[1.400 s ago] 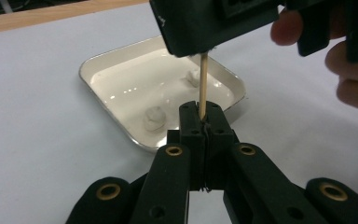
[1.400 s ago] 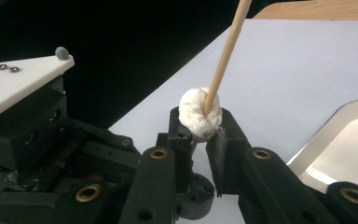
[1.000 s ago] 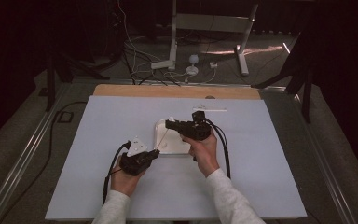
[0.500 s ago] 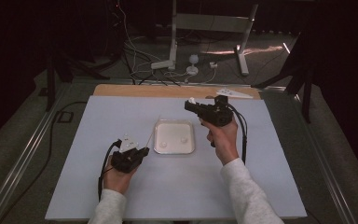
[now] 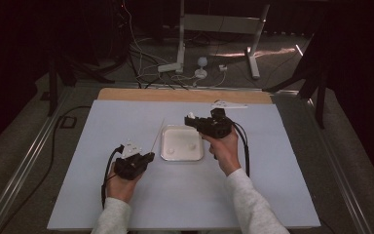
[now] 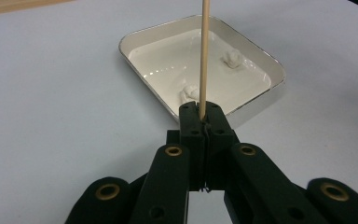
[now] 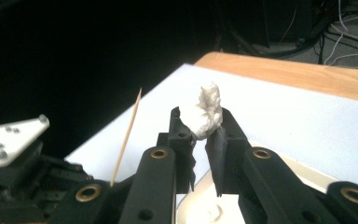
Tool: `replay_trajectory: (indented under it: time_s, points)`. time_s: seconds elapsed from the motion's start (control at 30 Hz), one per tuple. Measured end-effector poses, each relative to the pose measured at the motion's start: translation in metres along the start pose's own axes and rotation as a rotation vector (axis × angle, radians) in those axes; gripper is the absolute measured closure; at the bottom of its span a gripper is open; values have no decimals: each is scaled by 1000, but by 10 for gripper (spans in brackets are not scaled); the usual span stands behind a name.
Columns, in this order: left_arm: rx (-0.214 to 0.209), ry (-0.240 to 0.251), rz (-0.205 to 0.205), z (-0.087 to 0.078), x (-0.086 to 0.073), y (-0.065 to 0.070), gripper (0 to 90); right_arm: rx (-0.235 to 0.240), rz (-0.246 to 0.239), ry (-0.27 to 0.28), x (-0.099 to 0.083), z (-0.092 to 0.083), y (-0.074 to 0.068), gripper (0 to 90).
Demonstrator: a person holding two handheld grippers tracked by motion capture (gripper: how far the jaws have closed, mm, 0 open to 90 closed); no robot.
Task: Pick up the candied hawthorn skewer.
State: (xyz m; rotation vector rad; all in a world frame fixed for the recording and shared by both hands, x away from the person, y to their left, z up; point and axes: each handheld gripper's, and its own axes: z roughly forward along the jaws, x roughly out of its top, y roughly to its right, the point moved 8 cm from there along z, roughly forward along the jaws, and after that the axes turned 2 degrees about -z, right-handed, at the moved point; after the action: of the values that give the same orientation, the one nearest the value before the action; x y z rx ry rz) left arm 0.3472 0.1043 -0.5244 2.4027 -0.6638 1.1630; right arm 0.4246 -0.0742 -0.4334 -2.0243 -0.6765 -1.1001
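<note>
dark room, pale counter (image 5: 97, 195): skewering in hand, a soft white lump (image 7: 206, 113) to go on a wooden skewer (image 6: 204, 56).
left gripper (image 6: 201, 112) fingers clamped on the skewer base beside the white tray (image 5: 164, 157); right gripper (image 7: 200, 126) fingers pinched on the lump, held above the tray. risks judged: lump crushed or torn, tip missed, thin skewer bent.
</note>
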Motion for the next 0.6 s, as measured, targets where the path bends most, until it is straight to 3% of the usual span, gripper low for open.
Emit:
replay_trajectory:
  time_s: [0.6]
  points:
    - [-5, -12, 0, 2, -1, 1, 898, -25, -45, -101, -28, 23, 4, 768]
